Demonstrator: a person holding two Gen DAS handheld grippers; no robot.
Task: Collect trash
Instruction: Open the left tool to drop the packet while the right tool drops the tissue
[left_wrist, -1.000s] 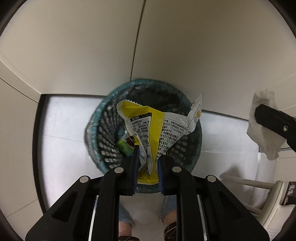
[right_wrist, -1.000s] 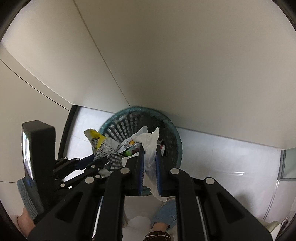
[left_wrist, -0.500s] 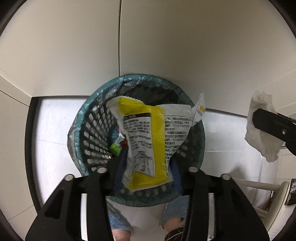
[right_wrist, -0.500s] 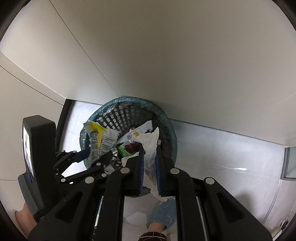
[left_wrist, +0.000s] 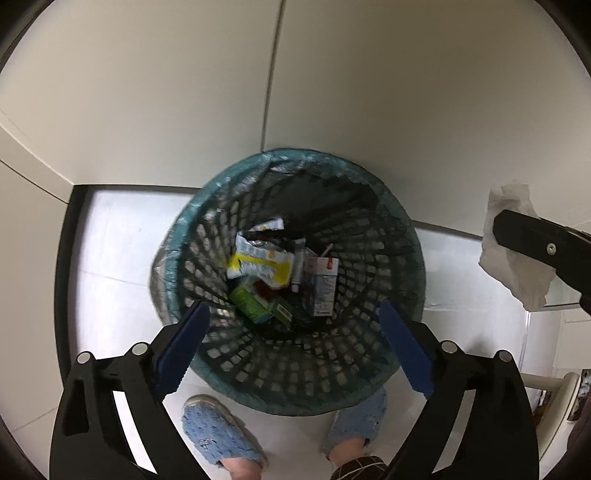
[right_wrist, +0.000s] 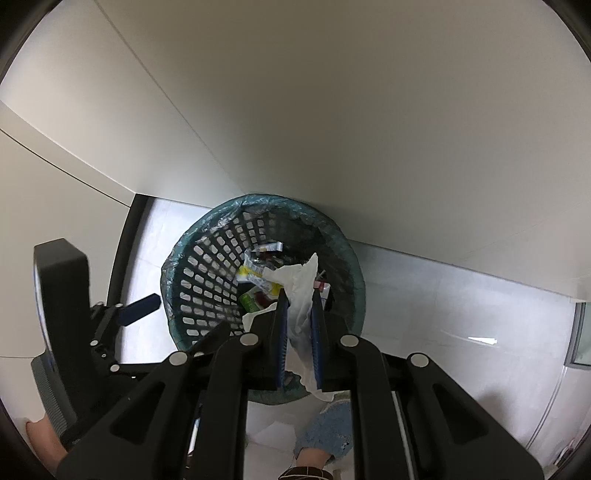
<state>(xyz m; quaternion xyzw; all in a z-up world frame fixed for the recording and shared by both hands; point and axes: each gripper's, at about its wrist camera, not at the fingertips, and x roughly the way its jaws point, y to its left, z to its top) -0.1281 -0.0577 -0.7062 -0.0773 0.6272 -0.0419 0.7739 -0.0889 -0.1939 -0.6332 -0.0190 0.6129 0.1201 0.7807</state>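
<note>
A teal mesh waste basket with a plastic liner stands on the floor against the wall. My left gripper hovers over it, jaws opening wide with nothing between them. The yellow snack wrapper lies at the bottom among a green packet and a small drink carton. My right gripper is shut on a crumpled white tissue above the basket. That tissue also shows at the right edge of the left wrist view.
Cream wall panels rise behind the basket, with a dark strip along the floor at left. The person's feet in blue slippers stand just in front of the basket. A white chair frame sits at the right.
My left gripper opened and let go of the yellow wrapper, which fell into the basket. Both grippers sank a little toward the basket. The right one kept its hold on the tissue.
</note>
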